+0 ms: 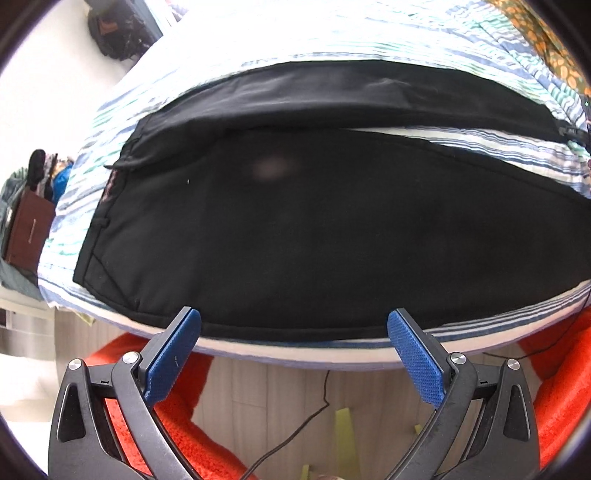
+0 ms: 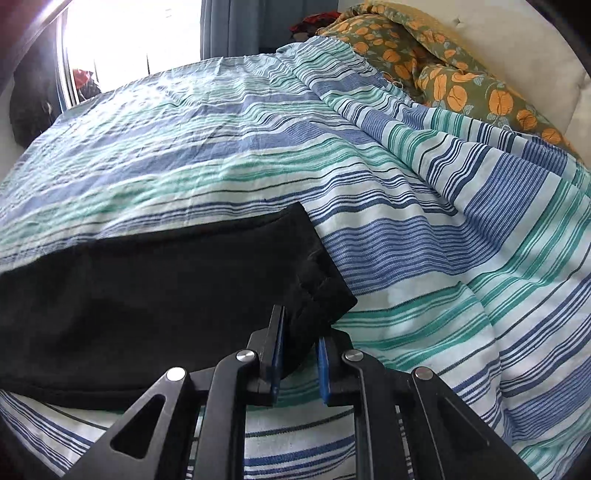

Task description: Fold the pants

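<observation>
Black pants (image 1: 295,229) lay flat on a striped sheet (image 2: 406,236), left gripper (image 1: 293,321) spread wide and empty over the near edge, right gripper (image 2: 300,332) nearly closed around the hem corner.

I see a bed covered by a striped sheet (image 2: 369,155) in blue, green and white, wrinkled and bunched toward the right. At its far right lies a green quilt (image 2: 454,74) with orange fruit print, against a pale headboard (image 2: 517,48). A bright window (image 2: 122,40) with a grey-blue curtain (image 2: 229,26) glares behind. Below the bed edge I make out pale wood floor (image 1: 266,387), an orange-red rug (image 1: 561,387) and 1 black cable (image 1: 317,402). A brown box (image 1: 27,229) sits left.
</observation>
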